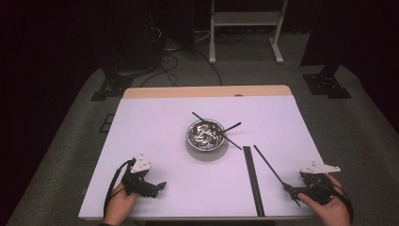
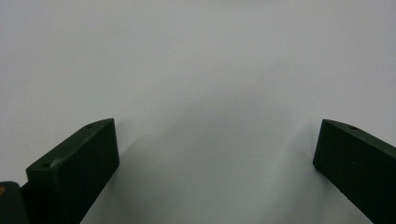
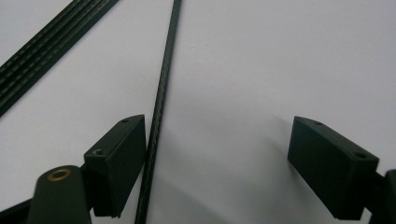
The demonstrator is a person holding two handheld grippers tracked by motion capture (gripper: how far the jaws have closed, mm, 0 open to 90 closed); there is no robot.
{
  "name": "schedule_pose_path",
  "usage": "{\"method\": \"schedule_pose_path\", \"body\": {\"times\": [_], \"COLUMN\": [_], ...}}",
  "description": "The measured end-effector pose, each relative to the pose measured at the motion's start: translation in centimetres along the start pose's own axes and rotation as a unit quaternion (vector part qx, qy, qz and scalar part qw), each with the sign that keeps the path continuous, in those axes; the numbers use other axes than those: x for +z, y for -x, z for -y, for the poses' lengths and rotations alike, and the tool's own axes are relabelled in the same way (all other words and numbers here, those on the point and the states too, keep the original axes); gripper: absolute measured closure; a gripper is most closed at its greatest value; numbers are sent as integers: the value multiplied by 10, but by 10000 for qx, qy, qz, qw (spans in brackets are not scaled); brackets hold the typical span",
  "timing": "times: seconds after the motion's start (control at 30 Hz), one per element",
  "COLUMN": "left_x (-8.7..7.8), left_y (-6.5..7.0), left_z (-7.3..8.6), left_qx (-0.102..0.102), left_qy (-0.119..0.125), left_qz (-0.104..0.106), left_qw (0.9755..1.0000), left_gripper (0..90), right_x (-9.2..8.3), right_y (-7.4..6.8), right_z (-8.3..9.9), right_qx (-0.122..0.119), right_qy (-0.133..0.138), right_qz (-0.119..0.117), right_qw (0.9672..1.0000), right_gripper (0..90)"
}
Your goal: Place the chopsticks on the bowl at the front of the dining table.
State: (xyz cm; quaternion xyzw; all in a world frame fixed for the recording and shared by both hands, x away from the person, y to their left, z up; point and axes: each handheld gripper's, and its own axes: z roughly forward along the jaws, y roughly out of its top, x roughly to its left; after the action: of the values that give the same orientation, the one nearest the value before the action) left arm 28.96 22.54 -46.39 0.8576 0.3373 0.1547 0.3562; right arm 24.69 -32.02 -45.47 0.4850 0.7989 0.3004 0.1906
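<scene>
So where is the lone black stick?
In the high view the single stick lies near the table's right front, between the stick bundle and the right gripper, whose open jaws straddle its end.

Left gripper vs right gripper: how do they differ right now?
The left gripper has bare white table between its fingers; the right gripper has a single black rod lying between its fingers, against one of them. The left sits far from the rod bundle; the right sits beside it. Both are open, low over the table.
</scene>
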Motion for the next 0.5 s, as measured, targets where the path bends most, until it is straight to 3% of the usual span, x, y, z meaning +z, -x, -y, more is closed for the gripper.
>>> {"method": "schedule_pose_path", "body": {"times": [0.5], "left_x": [0], "left_y": [0], "left_z": [0], "left_qx": [0], "left_qy": [1], "left_qz": [0], "left_qw": [10000], "left_gripper": [0], "right_x": [-4], "right_y": [18], "right_z": [5], "right_qx": [209], "right_qy": [16], "right_qz": [117], "right_qw": [9997], "right_gripper": [184]}}
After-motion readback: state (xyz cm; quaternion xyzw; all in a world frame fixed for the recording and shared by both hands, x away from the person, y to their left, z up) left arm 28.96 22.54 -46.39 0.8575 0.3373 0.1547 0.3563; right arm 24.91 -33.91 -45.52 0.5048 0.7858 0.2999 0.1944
